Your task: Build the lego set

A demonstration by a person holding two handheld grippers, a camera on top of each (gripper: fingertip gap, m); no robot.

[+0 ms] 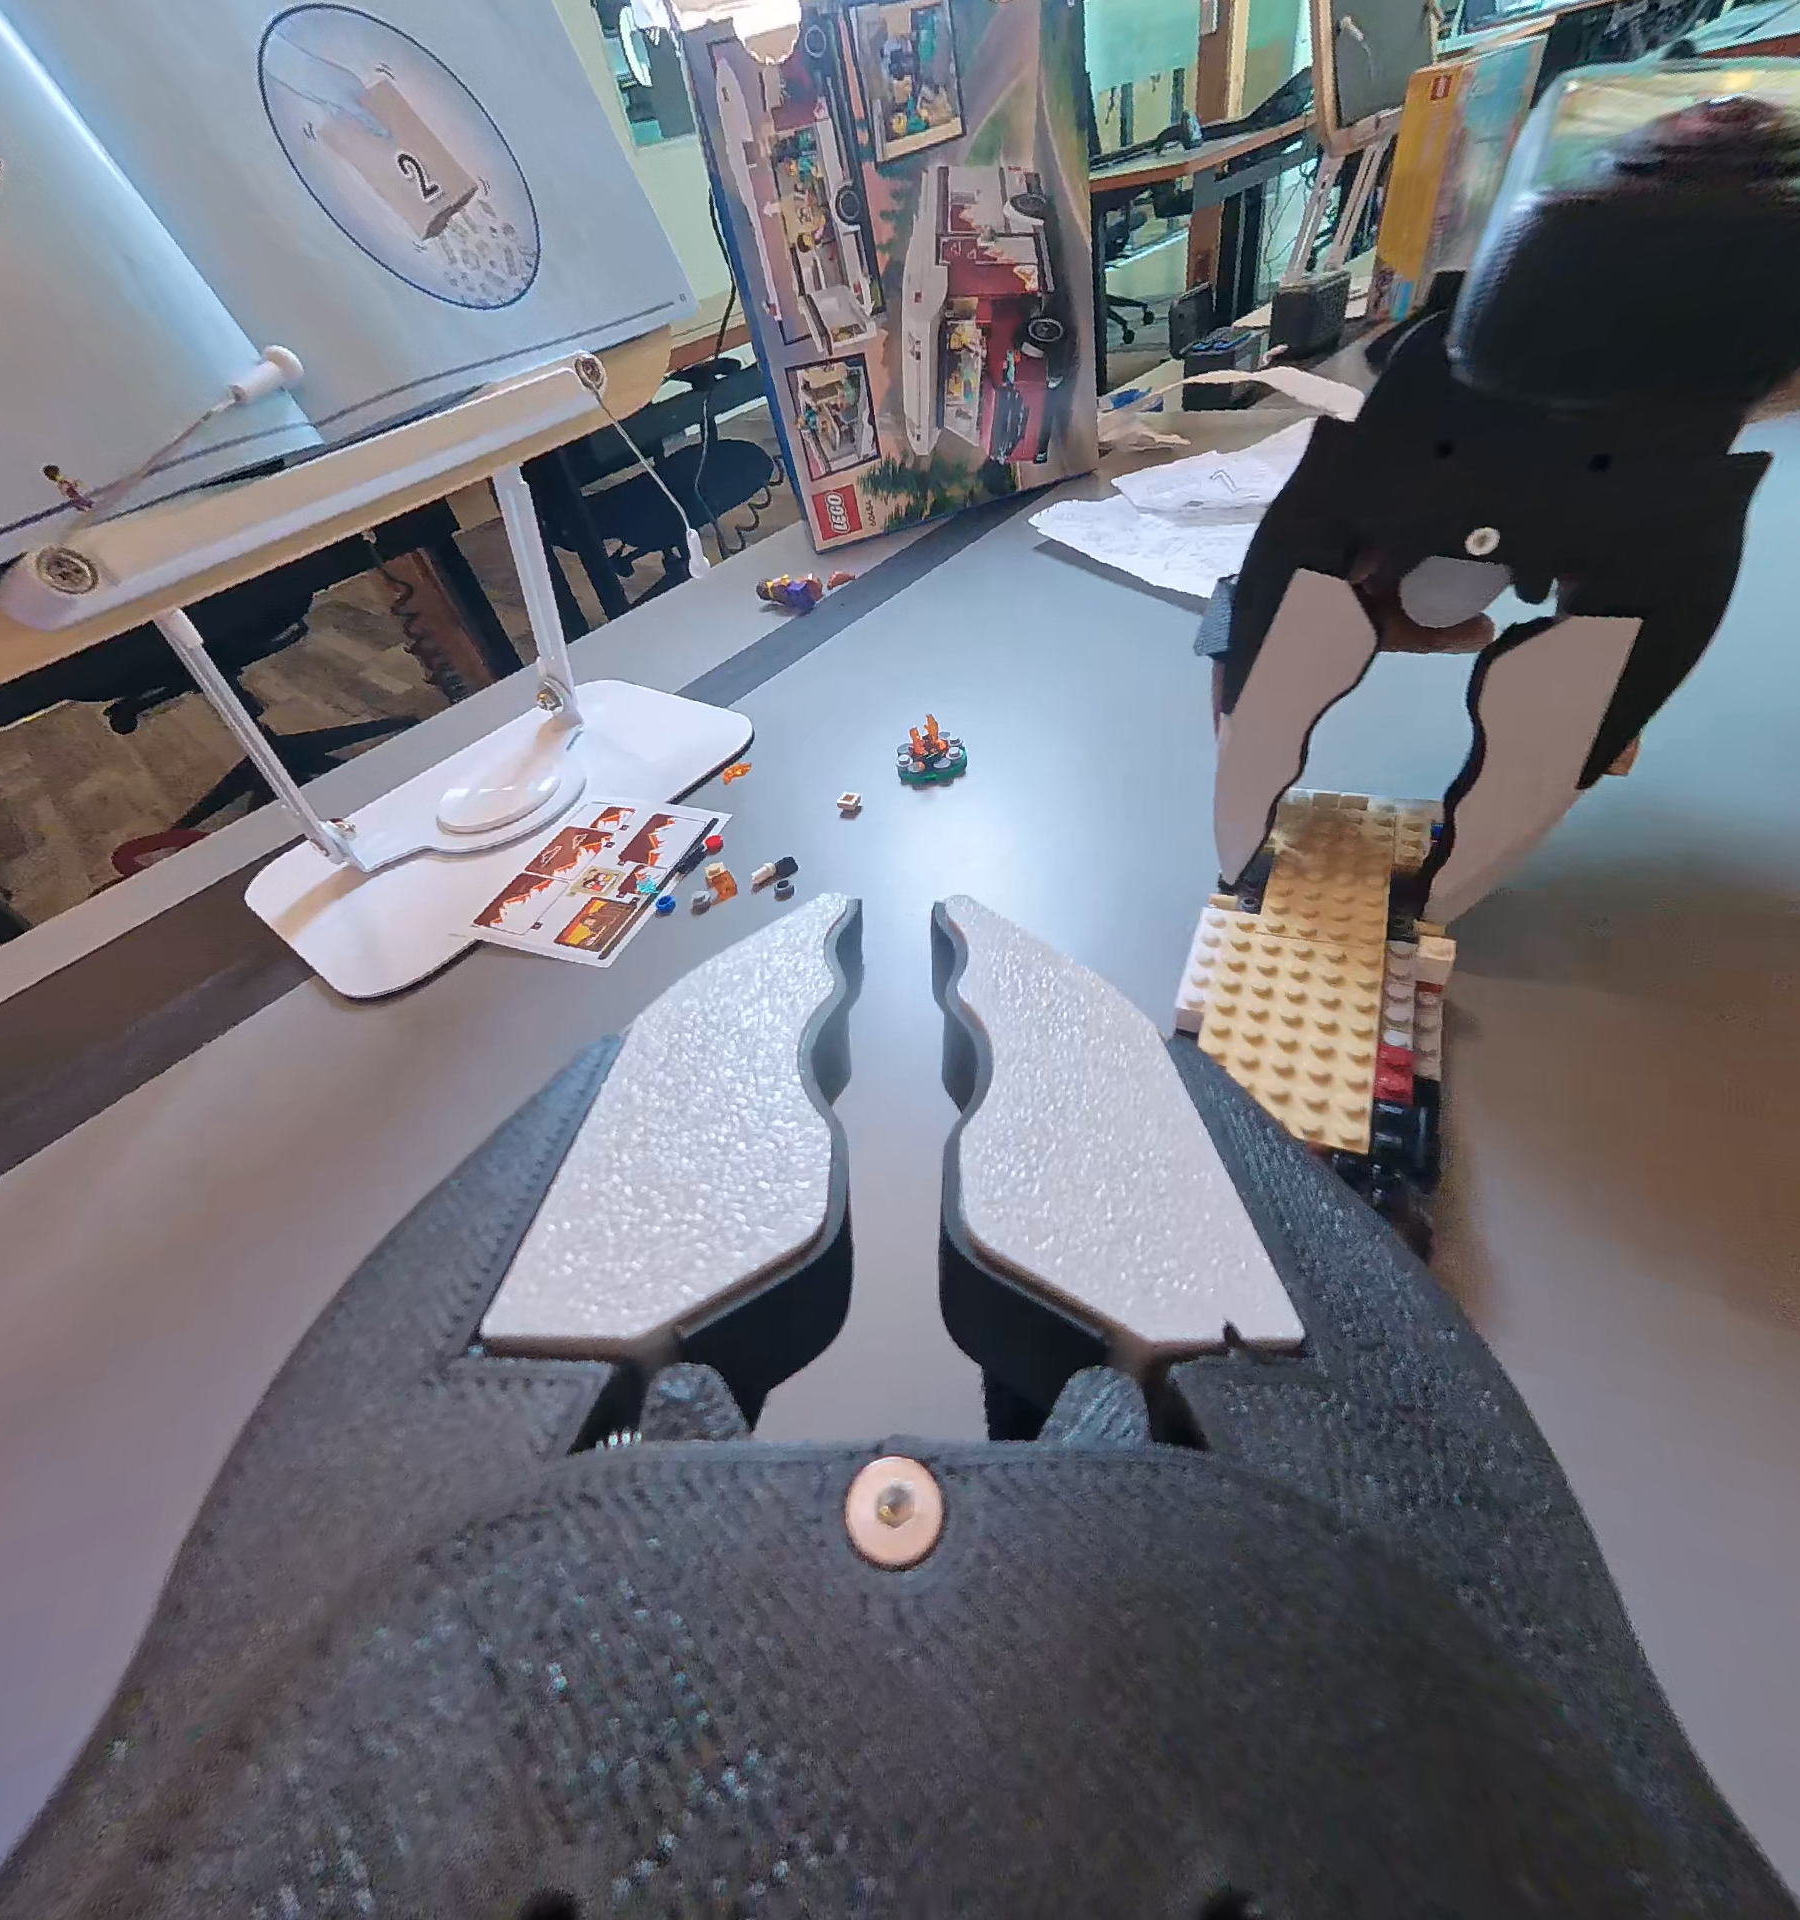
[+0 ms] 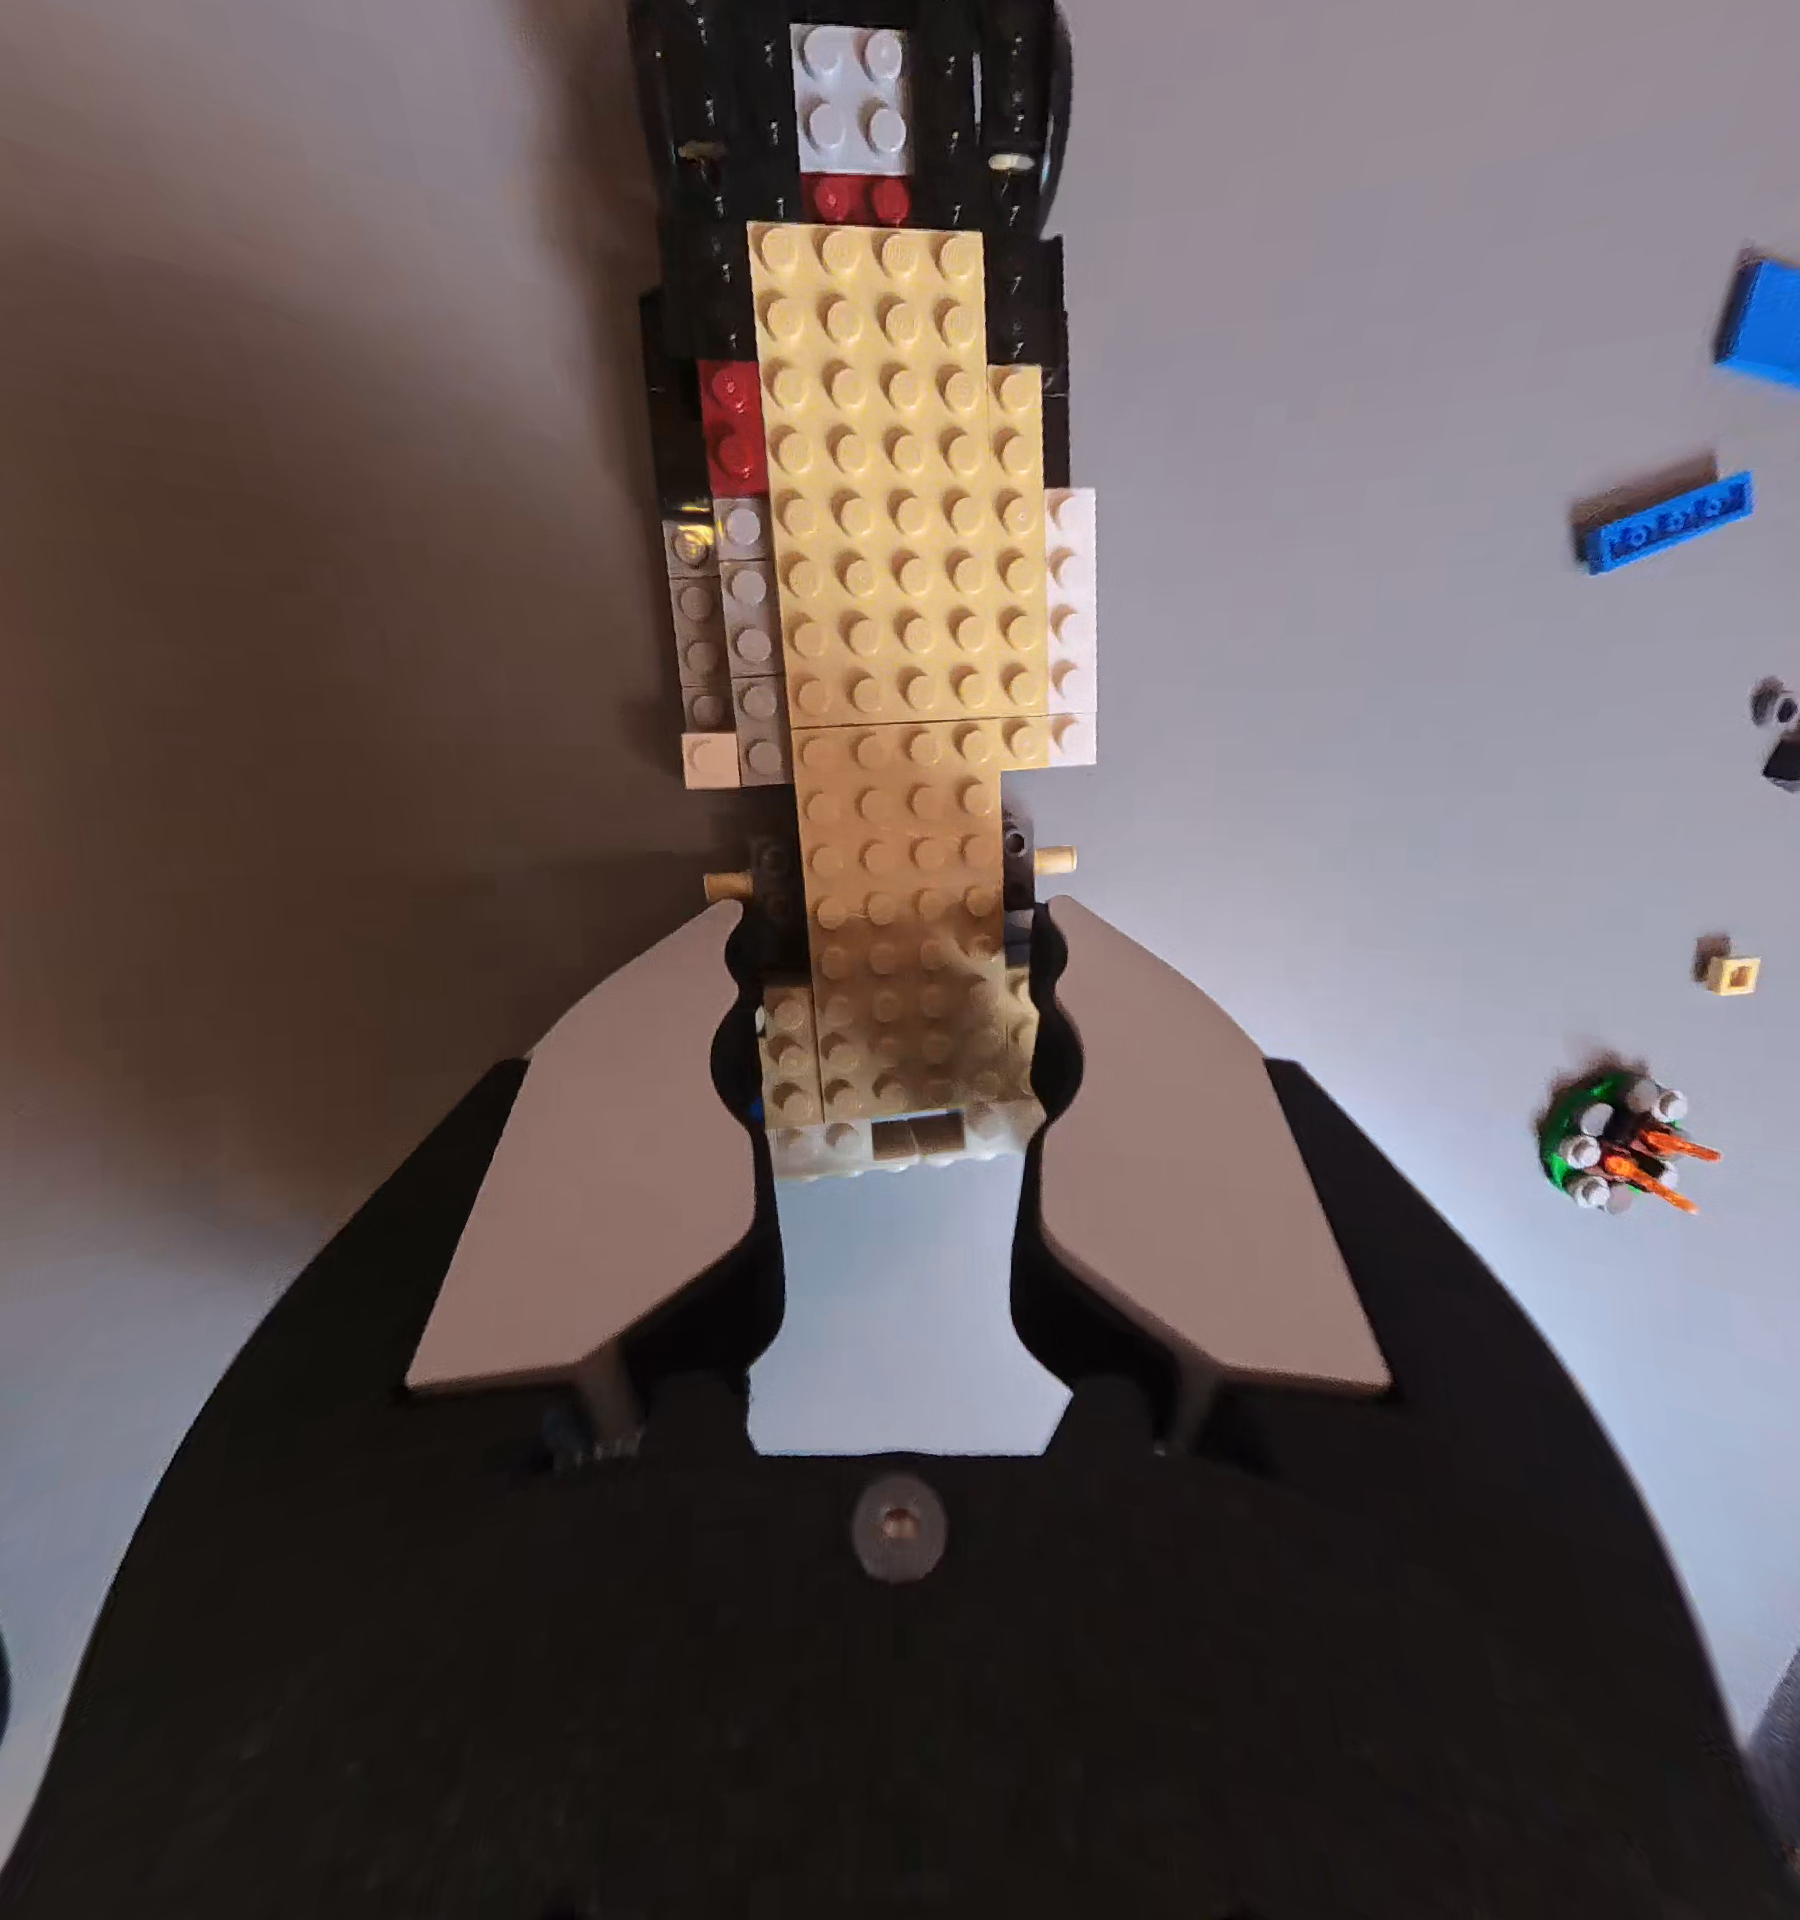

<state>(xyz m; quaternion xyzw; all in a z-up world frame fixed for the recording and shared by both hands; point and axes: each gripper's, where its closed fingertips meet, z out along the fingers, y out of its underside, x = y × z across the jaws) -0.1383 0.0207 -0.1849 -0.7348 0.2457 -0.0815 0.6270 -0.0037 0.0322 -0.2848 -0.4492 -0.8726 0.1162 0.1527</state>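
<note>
The right claw [image 2: 891,914] is squeezing the narrow end of the stiff, snap-apart tan brick model [image 2: 906,540], best held by its sides, while the left claw [image 1: 896,914] is hanging narrow and empty over the tabletop [image 1: 1031,665].

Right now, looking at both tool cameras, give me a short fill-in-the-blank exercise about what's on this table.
1. The right tool straddles one end of a brick model topped with ____ plates.
2. The left tool has nothing between its fingers and points toward a small ____ model on a green base.
3. The sticker sheet lies on the white ____ base.

Missing words: tan; campfire; stand
</note>
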